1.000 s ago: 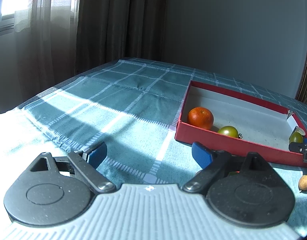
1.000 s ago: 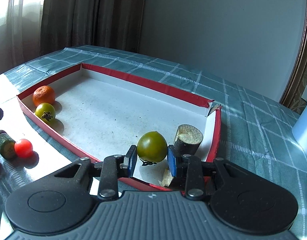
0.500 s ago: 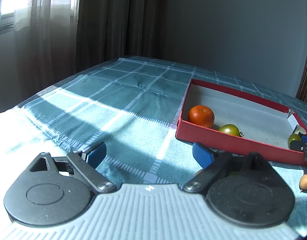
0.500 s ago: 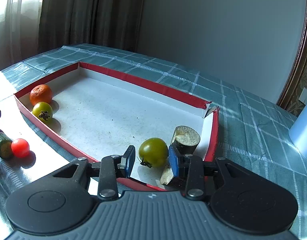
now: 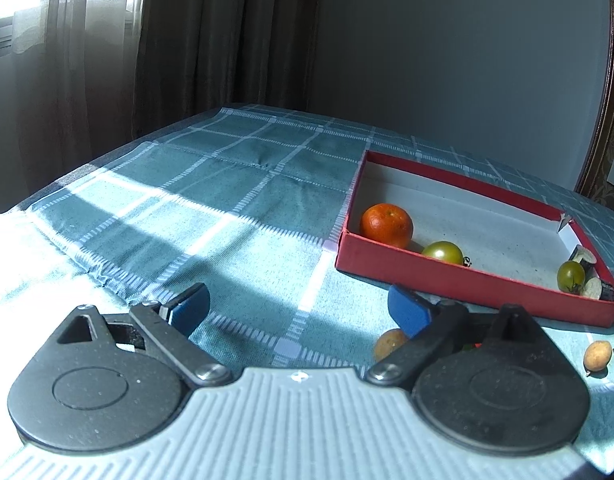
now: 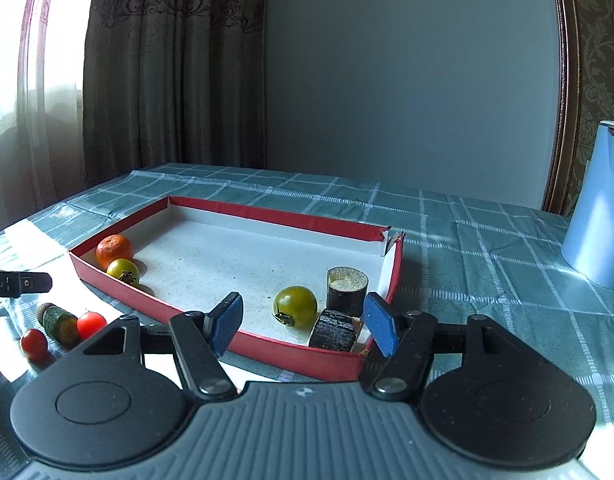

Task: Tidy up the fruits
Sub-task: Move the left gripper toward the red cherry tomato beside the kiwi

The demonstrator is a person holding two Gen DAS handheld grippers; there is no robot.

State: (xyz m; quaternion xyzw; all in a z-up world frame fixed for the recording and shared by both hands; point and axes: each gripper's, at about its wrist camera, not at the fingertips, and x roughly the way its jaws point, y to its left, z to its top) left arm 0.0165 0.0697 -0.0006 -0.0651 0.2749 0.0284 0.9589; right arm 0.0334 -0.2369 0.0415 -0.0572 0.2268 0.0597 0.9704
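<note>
Box wall [image 6: 275,350] before right claw [image 6: 303,322], opening, empty; left claw [image 5: 297,308] released, yellow fruit [image 5: 389,342] beside.

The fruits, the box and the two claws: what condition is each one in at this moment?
red box: open, no lid.
orange: in box, far corner.
green tomato: in box, resting free.
dark cut pieces: one upright, one lying.
red tomatoes: outside, on cloth.
right gripper: jaws opening, empty.
left gripper: open, empty.
</note>
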